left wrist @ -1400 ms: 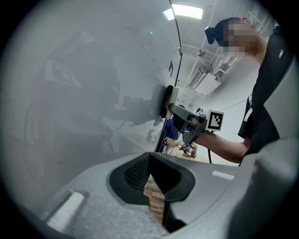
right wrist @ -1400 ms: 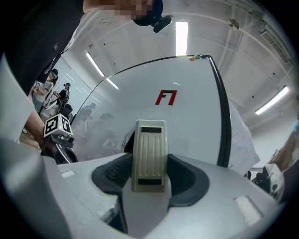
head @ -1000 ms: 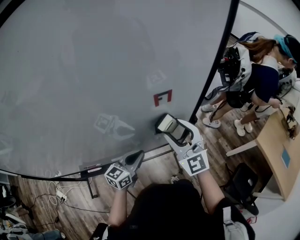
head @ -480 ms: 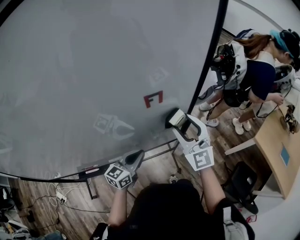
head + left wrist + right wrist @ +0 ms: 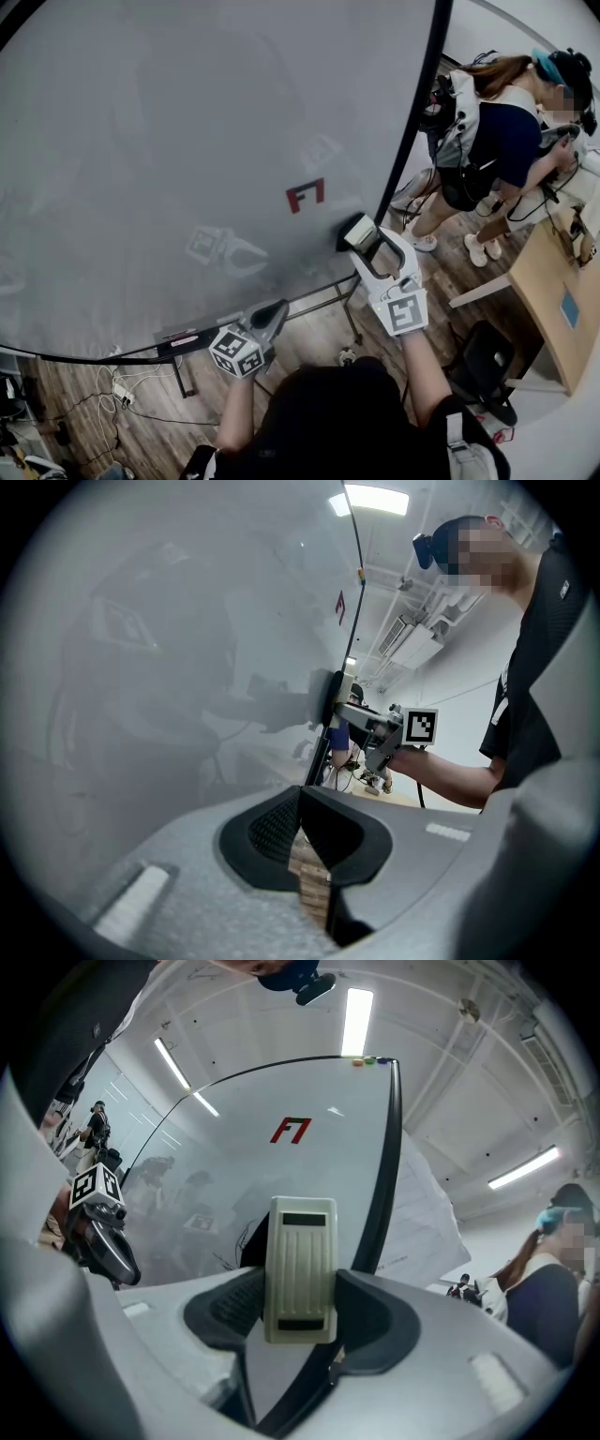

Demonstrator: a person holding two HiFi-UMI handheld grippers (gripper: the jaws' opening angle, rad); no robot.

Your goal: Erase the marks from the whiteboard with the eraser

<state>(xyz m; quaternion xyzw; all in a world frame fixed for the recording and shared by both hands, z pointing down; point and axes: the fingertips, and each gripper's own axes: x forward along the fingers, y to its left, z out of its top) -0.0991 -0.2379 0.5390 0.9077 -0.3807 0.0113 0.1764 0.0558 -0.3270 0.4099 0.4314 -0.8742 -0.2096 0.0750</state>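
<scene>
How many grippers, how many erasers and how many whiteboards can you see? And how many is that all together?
Grippers: 2, the left gripper and the right gripper
Erasers: 1, the eraser held in the right gripper
Whiteboards: 1, the whiteboard
Total: 4

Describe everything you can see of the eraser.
The eraser is a cream, plastic-looking block with lengthwise ribs and two dark slots on its back. The right gripper is shut on its sides. It appears pressed to the whiteboard near its right frame, below and right of the red mark; its wiping face is hidden.
</scene>
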